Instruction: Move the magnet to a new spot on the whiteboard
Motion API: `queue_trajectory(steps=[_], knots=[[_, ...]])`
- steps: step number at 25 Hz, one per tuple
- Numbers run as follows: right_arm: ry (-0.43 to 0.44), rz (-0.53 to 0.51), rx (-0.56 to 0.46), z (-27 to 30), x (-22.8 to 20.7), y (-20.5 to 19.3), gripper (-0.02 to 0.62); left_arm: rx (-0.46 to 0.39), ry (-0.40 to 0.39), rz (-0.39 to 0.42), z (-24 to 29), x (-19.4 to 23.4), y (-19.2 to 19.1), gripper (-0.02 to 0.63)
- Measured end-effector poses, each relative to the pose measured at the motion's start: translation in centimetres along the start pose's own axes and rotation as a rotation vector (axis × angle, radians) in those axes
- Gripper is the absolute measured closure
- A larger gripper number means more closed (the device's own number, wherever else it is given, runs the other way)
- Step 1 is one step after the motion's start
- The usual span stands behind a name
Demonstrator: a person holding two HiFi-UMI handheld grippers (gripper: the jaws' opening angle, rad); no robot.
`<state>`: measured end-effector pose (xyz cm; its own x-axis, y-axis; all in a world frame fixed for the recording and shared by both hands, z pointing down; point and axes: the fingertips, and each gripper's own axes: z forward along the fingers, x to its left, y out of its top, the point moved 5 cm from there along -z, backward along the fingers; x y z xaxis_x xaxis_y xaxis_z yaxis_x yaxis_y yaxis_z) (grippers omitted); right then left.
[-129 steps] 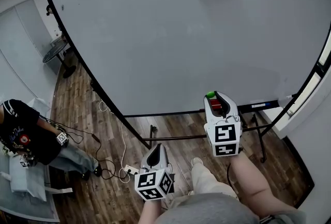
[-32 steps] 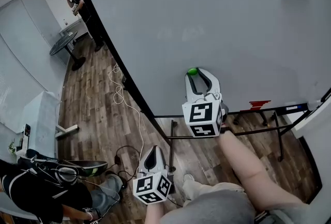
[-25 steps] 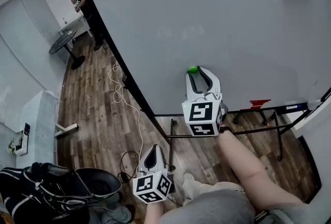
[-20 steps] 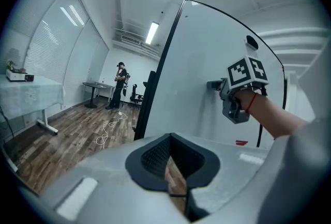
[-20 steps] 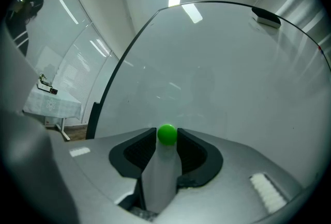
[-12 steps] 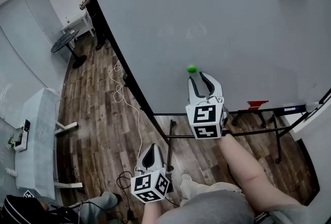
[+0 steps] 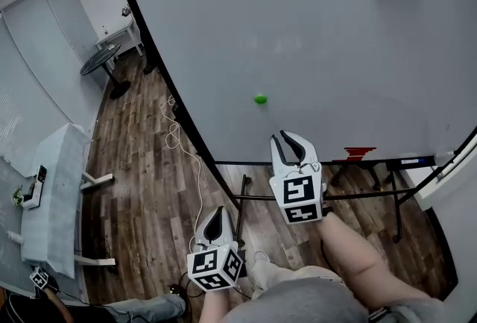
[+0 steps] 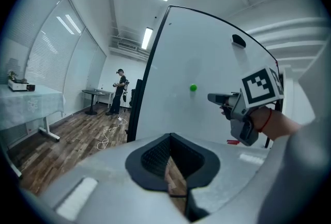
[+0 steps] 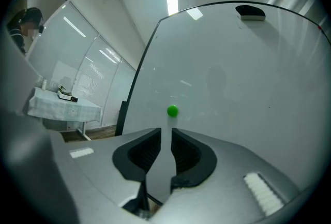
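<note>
Evidently free, the magnet (image 7: 260, 99) is clinging to the whiteboard (image 7: 335, 30) near my right hand-held gripper (image 7: 289, 142), whose empty, narrowed jaws have just been closing; backing straight off is looking best, avoiding any nudge.

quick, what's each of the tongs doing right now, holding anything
left tongs: shut, empty.
right tongs: open, just been closing, nothing between them; the green magnet sits on the whiteboard ahead, untouched.
</note>
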<state>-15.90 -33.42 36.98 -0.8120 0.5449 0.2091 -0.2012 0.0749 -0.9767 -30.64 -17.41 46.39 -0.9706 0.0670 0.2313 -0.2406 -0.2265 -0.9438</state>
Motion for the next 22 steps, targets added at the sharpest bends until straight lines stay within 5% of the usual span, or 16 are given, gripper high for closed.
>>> queue_trajectory(steps=[6, 22], knots=[[0.056, 0.023, 0.020, -4.3, -0.8, -1.7, 0.594, -0.002, -0.001, -0.008, -1.0, -3.2, -0.9, 0.601], [0.063, 0.087, 0.136, -16.4, -4.0, -6.3, 0.595, 0.023, -0.116, -0.020, -2.9, -11.0, -3.0, 0.601]])
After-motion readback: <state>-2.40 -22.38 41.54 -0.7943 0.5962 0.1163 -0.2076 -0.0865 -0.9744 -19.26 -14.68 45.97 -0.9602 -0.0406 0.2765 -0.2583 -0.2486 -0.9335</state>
